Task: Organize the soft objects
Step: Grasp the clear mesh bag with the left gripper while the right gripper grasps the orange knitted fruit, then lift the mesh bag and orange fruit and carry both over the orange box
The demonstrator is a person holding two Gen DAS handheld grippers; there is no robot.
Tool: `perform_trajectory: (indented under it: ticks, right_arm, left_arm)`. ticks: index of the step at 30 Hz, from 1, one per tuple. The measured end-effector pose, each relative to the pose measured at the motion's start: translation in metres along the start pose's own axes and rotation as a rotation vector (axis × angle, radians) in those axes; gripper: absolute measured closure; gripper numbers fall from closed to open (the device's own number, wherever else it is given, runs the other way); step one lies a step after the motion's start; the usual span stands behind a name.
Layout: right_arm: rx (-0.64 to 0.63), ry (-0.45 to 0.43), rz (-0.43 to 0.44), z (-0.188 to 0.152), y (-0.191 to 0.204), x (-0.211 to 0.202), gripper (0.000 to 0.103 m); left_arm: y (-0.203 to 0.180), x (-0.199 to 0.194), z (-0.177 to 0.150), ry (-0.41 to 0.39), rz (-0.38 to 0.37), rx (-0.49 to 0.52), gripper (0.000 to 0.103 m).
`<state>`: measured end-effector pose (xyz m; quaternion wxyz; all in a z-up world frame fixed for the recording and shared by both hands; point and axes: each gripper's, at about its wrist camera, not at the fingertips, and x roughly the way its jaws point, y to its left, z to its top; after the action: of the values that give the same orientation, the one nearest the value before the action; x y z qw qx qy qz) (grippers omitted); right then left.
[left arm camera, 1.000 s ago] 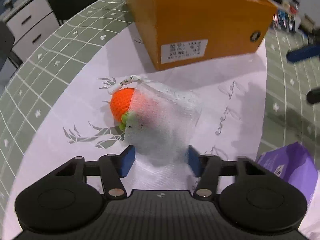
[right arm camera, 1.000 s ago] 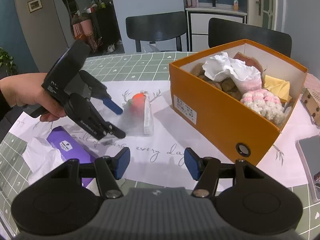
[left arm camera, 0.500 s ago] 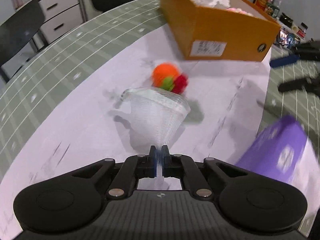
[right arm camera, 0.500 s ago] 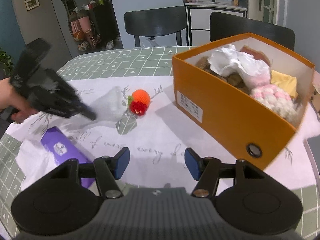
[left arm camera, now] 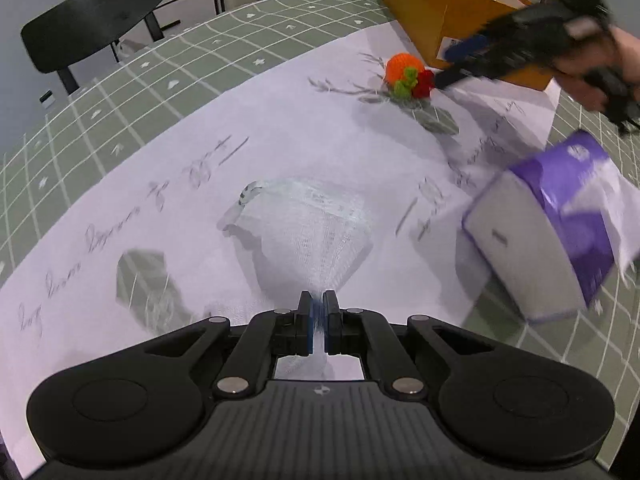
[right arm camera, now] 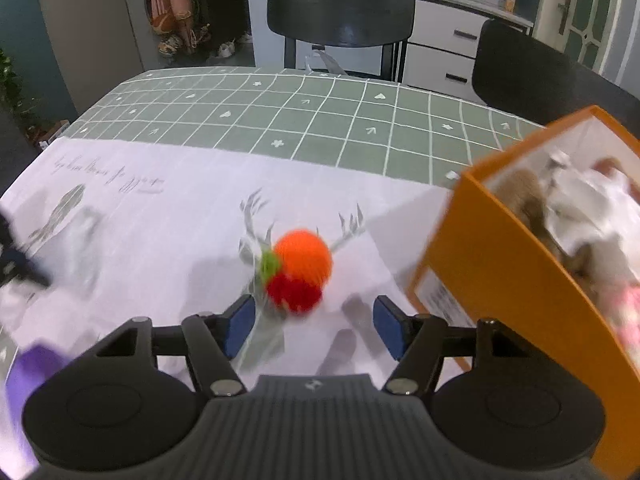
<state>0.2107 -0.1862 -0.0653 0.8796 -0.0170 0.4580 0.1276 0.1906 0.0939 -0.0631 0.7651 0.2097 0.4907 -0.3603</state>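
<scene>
The left gripper [left arm camera: 319,316] has its fingers pinched tight on a corner of the white mesh bag [left arm camera: 308,224], and the bag fans out from the pads toward the middle of the left wrist frame, its drawstring mouth lying open on the white cloth [left arm camera: 200,128]. Upper right in that same frame sits the crochet toy [left arm camera: 406,74], an orange ball with a green tuft and a red ball, out of the bag and resting on the cloth just in front of the orange box [left arm camera: 432,20]. The right gripper [left arm camera: 460,66] comes in from the upper right, a hand [left arm camera: 600,72] wrapped round it, blue fingertips right beside the toy. Switch to the right wrist view: the right gripper's fingers stand well apart and have just been opening further, and the toy [right arm camera: 300,268] lies beyond and between the blue pads [right arm camera: 240,320], nothing pressing on it, blurred. The box [right arm camera: 520,280] fills the right edge of that frame, stuffed with soft things. A purple tissue pack [left arm camera: 560,224] sits at the right of the left wrist frame, on the edge of the cloth, with the green checked table cover [right arm camera: 320,112] beyond it.
</scene>
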Motion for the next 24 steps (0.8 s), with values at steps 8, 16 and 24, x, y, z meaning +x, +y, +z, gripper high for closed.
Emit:
perform_trajectory:
  ticks: [8, 16, 24]
  right_arm:
    - [0.03, 0.053, -0.006, 0.028, 0.009, 0.045, 0.056]
    - [0.014, 0.066, -0.015, 0.022, 0.006, 0.037, 0.057]
    - [0.02, 0.081, -0.017, -0.024, -0.015, -0.007, 0.057]
  left_arm:
    - [-0.005, -0.009, -0.022, 0.001, -0.013, 0.002, 0.099]
    - [-0.005, -0.004, -0.026, -0.009, -0.024, -0.008, 0.099]
    - [-0.031, -0.015, -0.034, -0.006, -0.047, 0.053, 0.099]
